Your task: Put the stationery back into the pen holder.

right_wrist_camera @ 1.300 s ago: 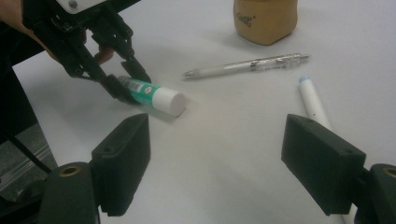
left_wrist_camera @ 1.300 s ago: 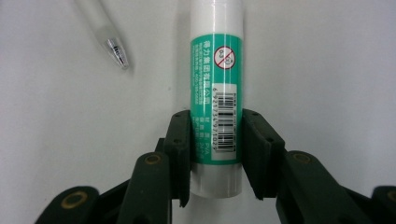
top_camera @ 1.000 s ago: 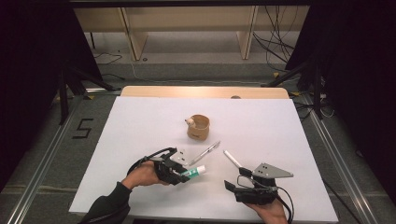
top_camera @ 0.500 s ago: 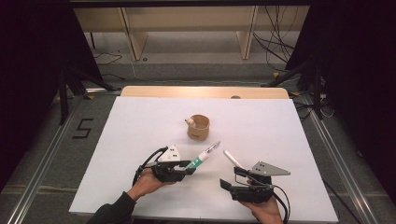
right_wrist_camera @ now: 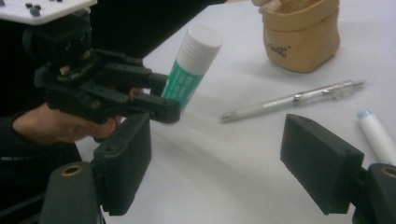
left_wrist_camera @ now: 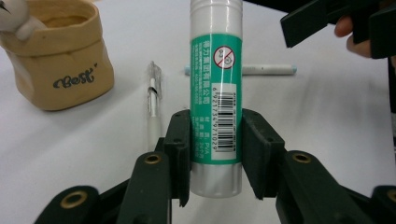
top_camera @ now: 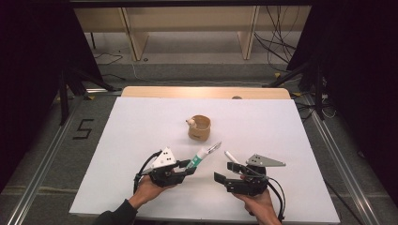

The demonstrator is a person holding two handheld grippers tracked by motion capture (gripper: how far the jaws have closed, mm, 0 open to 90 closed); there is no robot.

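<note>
— What are your claws doing right now?

— My left gripper (top_camera: 187,169) is clamping the glue stick (left_wrist_camera: 215,93); both pads are pressing on its green label, near the bottom end, and the white cap is pointing away from me. My right gripper (right_wrist_camera: 224,168) is standing wide apart with nothing between its jaws, hovering over bare white table (top_camera: 141,126).

— Taking the glue stick as the landmark, where is everything sitting?

— Nearest to me, my left hand (top_camera: 150,187) is wrapping the gripper body behind the stick's bottom end. In the high view my right gripper is waiting just to the right of the stick, apart from it, with my right hand (top_camera: 256,201) under it. A little past the stick's cap, a clear mechanical pencil (left_wrist_camera: 153,105) is lying flat on the table, just to the left of the stick in the left gripper view. A white pen with a pale blue tip (left_wrist_camera: 252,69) is lying crosswise beyond the stick there, partly hidden behind it. Farthest out, beyond the cap and to its left, a small tan pouch (top_camera: 200,128) is standing upright, with a little pale figure (top_camera: 190,122) perching on its rim. I am holding the stick tilted up off the table, touching neither the pencil nor the pen.
</note>
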